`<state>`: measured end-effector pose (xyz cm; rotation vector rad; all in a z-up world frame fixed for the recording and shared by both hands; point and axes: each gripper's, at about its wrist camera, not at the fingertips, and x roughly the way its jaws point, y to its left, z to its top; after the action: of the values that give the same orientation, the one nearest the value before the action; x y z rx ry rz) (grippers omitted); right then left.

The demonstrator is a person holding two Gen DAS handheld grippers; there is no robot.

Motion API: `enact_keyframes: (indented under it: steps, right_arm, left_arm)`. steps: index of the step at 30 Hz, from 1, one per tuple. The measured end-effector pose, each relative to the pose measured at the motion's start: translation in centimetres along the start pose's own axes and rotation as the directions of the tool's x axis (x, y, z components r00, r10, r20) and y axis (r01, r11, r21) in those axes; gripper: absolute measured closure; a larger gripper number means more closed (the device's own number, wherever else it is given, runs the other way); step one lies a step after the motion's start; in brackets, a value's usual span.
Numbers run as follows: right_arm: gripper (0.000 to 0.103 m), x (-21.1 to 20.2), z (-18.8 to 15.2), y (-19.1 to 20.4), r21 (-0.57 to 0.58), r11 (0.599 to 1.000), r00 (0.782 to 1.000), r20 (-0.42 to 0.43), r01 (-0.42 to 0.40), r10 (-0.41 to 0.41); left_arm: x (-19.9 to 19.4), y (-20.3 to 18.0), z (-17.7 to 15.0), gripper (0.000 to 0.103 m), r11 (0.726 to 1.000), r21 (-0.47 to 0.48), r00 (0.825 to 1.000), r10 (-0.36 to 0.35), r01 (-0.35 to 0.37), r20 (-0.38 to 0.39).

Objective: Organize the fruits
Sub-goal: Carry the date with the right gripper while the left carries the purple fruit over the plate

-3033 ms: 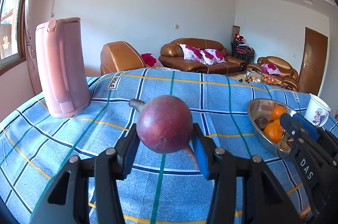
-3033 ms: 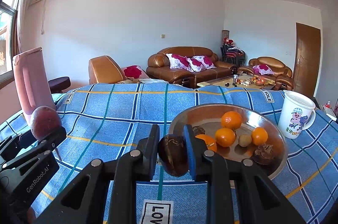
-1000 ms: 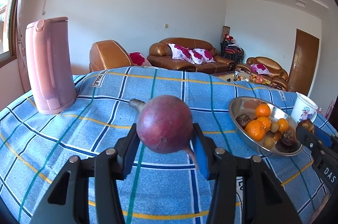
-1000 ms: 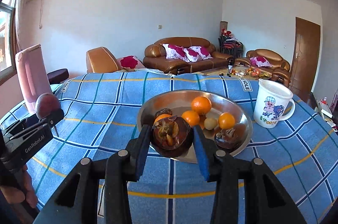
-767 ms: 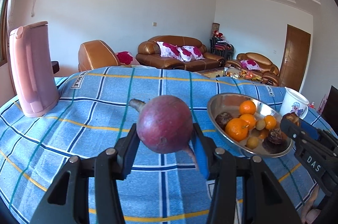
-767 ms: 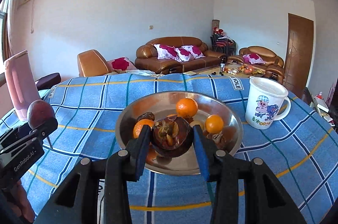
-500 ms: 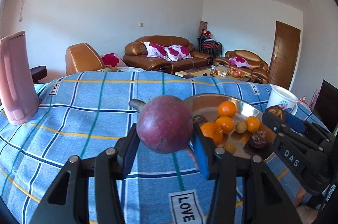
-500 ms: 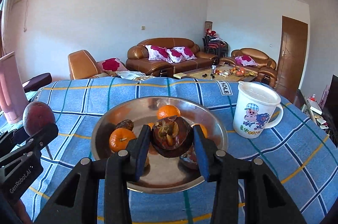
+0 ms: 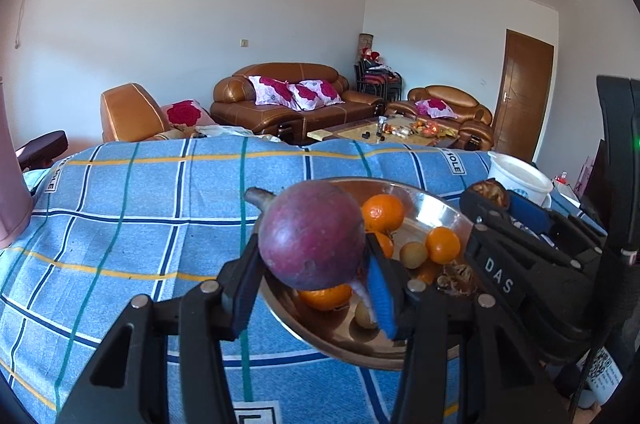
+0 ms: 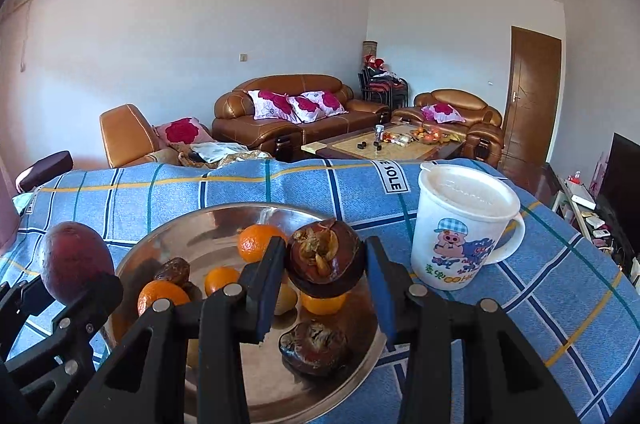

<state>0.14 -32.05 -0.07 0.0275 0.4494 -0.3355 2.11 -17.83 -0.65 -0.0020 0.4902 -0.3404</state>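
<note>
Here both grippers hover over the steel bowl (image 10: 168, 236): the left gripper (image 9: 312, 284) clamps a purple fruit (image 9: 312, 234), the right gripper (image 10: 326, 288) a split dark fruit (image 10: 324, 256); released together, they could collide or bounce out.

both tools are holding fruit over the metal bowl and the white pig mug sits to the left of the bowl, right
Not quite: the white pig mug sits to the right of the metal bowl, as the right wrist view shows. The rest holds: the left tool grips a purple fruit and the right tool a dark brown fruit over the bowl.
</note>
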Motion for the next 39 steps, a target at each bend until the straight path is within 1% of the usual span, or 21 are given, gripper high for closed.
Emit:
enact_keyframes:
  steps: [6, 11, 16, 23, 35, 39]
  right_arm:
    - [0.060, 1.0, 0.4, -0.3, -0.003, 1.000, 1.000, 0.000, 0.015, -0.015]
    - [0.060, 1.8, 0.5, -0.8, 0.007, 1.000, 1.000, -0.017, 0.019, -0.019]
    - [0.060, 2.7, 0.5, -1.0, 0.010, 1.000, 0.999, -0.041, 0.016, -0.016]
    - [0.060, 3.3, 0.7, -1.2, 0.017, 1.000, 0.999, -0.049, 0.015, -0.015]
    - [0.060, 2.7, 1.3, -1.3, 0.031, 0.999, 1.000, -0.012, 0.008, -0.007]
    - [0.060, 2.6, 1.6, -1.9, 0.073, 0.997, 1.000, -0.007, -0.029, 0.029]
  left_arm:
    - [1.4, -1.0, 0.6, 0.053, 1.000, 0.005, 1.000, -0.002, 0.002, -0.007]
    - [2.1, -1.6, 0.9, 0.053, 1.000, 0.004, 1.000, -0.005, 0.005, -0.008]
    - [2.6, -1.8, 1.1, 0.053, 1.000, -0.006, 1.000, -0.004, 0.004, -0.020]
    - [3.2, -1.6, 1.2, 0.053, 1.000, -0.016, 0.999, 0.004, -0.004, -0.031]
    - [3.5, -1.5, 1.7, 0.053, 1.000, -0.022, 1.000, 0.009, -0.010, -0.019]
    - [3.6, -1.0, 2.3, 0.053, 0.999, -0.038, 1.000, 0.006, -0.007, -0.010]
